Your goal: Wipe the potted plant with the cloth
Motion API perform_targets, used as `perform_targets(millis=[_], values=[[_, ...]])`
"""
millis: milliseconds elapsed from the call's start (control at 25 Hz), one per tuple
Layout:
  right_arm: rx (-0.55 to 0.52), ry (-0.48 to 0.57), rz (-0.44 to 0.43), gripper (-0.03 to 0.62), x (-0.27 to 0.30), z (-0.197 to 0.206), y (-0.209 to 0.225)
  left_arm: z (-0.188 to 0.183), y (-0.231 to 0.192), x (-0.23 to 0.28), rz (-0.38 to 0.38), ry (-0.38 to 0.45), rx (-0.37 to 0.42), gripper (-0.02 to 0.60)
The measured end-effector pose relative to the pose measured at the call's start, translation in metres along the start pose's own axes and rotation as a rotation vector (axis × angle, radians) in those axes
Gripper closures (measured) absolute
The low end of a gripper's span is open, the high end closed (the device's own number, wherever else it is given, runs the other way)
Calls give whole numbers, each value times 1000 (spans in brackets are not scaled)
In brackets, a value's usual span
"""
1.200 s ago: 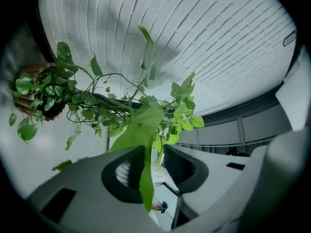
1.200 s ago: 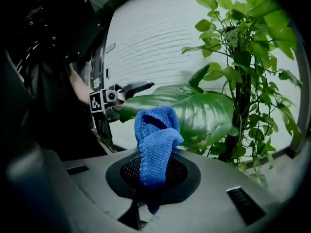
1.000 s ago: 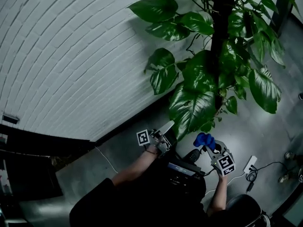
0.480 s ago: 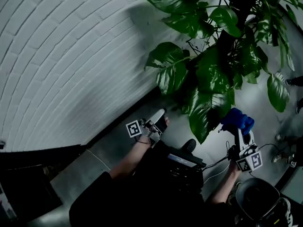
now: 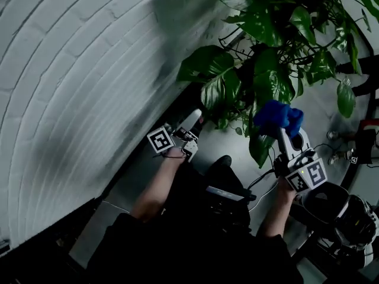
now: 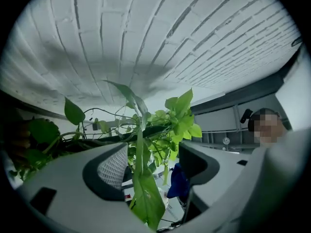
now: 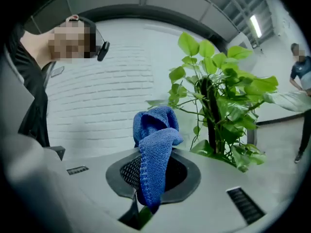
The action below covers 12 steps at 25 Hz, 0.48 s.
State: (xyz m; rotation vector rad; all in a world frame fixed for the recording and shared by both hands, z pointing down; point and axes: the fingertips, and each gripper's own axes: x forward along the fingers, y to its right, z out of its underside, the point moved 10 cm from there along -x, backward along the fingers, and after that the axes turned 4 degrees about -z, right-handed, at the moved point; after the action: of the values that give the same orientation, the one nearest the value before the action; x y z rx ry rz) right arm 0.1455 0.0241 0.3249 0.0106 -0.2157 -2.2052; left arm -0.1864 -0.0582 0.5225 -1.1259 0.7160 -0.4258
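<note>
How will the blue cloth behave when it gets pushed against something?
Likely floppy: the cloth droops in folds from the shut right gripper, so it should buckle and mould to whatever it meets. Probably light, since a small pinch carries the whole bunch. Its knitted surface looks grippy, so it should not slip easily.

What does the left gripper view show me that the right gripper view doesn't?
Left gripper view only: the left gripper, whose jaws have just been opening, with a long leaf hanging unclamped between them. Right gripper view only: the right gripper with jaws shut on the blue cloth, and a bystander at far right. Both: the potted plant and the white brick wall.
</note>
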Motion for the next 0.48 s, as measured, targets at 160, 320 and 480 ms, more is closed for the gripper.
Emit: perform_targets(millis=[160, 320, 480], values=[[-80, -118, -2, 543, 52, 0, -8, -7, -5, 28, 19, -16, 7, 253], [-127, -164, -32, 543, 103, 0, 8, -11, -5, 49, 18, -9, 4, 253], [-145, -182, -57, 543, 141, -7, 32, -6, 2, 62, 5, -3, 18, 253]])
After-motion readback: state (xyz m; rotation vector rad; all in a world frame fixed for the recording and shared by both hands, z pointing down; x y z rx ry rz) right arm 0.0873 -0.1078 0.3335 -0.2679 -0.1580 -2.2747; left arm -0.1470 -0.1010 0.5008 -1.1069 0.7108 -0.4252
